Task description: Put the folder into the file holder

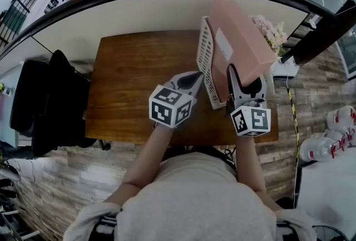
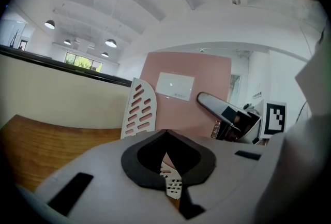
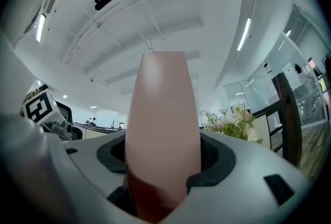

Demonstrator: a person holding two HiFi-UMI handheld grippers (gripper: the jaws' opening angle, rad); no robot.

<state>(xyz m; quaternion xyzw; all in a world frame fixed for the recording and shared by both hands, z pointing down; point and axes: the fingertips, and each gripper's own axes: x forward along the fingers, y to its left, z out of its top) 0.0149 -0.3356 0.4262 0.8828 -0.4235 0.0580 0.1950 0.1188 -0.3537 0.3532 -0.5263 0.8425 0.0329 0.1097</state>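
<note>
Right gripper (image 3: 163, 168) clamps the pink cardboard folder (image 3: 163, 114) standing inside the white slotted file holder (image 1: 204, 56); left gripper (image 2: 173, 171) pinches that holder's rim.

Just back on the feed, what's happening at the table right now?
The right gripper grips the pink folder by its narrow edge. The folder stands between the walls of the white file holder on the wooden table. The left gripper pinches the holder's near edge. Whether the folder is fully seated isn't visible.

Steep overhead head view, 2 close gripper views, common folder (image 1: 239, 39)
</note>
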